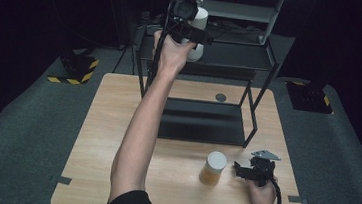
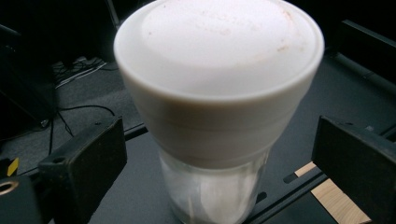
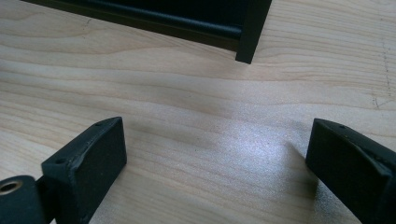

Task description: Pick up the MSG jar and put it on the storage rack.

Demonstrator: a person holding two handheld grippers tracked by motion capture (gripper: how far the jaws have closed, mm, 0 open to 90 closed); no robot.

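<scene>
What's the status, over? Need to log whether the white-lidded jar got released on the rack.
Left claw open, jar standing free on shelf. Right claw open over table, empty. Nothing in the way.

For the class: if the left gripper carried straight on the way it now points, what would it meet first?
Most likely the white-lidded jar on the black shelf: it stands between the open jaws of the left gripper, directly ahead, with the pads apparently clear of it.
</scene>
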